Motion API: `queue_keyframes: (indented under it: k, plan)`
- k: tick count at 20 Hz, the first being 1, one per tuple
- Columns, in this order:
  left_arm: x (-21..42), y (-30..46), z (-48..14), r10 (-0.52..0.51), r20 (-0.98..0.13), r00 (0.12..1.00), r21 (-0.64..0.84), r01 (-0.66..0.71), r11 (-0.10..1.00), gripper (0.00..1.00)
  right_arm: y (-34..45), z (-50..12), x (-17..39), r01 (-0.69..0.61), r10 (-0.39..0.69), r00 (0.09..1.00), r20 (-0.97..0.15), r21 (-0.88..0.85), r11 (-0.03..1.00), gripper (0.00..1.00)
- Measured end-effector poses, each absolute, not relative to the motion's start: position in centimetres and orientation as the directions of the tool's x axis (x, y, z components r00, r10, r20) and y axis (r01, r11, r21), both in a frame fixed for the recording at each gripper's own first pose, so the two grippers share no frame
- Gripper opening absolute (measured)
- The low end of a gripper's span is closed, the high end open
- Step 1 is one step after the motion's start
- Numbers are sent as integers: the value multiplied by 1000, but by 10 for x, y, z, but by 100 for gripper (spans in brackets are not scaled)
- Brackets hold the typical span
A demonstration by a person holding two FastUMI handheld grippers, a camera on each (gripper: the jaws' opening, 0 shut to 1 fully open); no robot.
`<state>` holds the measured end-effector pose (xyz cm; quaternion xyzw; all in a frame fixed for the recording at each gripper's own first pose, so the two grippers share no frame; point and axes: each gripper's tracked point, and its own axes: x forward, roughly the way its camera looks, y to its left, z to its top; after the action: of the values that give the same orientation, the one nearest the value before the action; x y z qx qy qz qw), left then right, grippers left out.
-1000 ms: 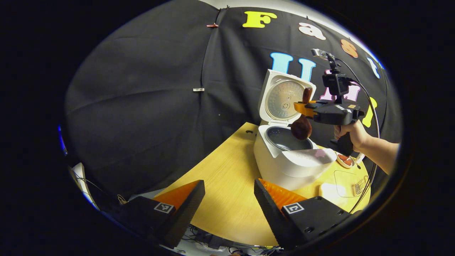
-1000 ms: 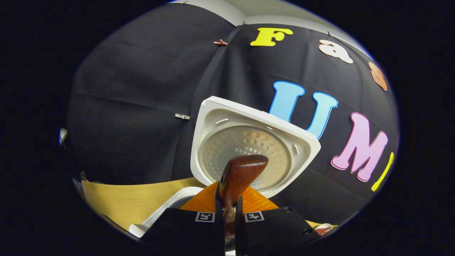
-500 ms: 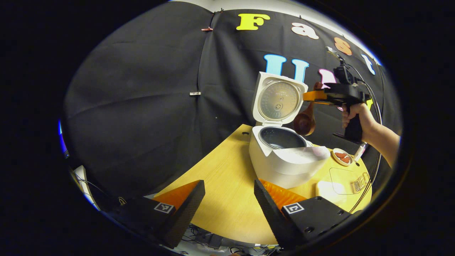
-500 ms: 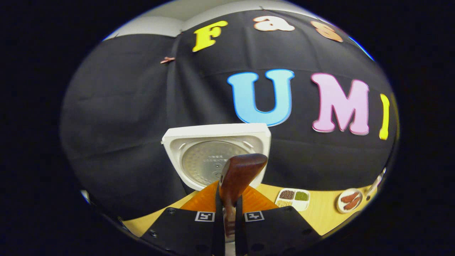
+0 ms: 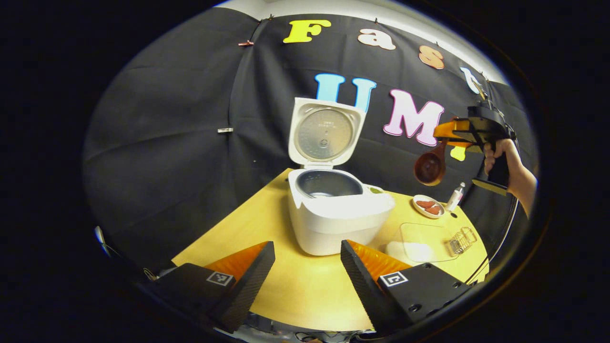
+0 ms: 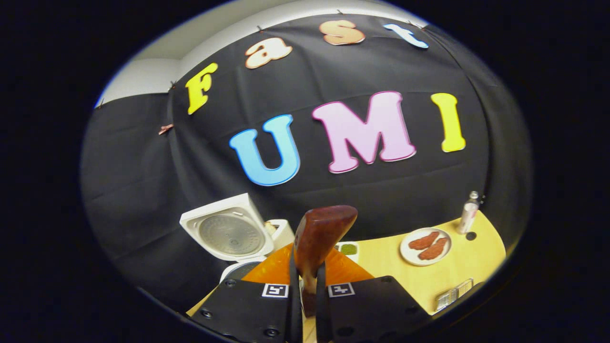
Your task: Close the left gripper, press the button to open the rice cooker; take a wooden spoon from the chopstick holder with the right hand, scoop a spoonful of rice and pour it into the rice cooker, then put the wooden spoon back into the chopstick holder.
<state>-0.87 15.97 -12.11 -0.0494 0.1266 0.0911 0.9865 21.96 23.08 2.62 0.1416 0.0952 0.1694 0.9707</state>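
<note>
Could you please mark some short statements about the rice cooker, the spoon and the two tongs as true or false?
1. The rice cooker has its lid up. True.
2. The right tongs are shut on the wooden spoon. True; both fingers press its handle.
3. The left tongs hold the wooden spoon. False; they are open and hold nothing.
4. The spoon's bowl hangs over the cooker's pot. False; in the left gripper view it hangs to the right of the cooker, above the plate with reddish pieces.
5. A small bottle stands beside that plate. True.
6. The wire basket sits on the cooker. False; it stands on the table.
</note>
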Motion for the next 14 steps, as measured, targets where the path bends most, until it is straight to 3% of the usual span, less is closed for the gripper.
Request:
queue_keyframes:
  k: [6,14]
  plan:
    - [6,99,-118,108,-267,957,-50,-126,991,96,86,9,217,-133,200,965,-169,342,930,15]
    - [15,44,-117,137,-302,943,-34,-155,987,96,-38,-54,224,6,95,961,-258,364,931,15]
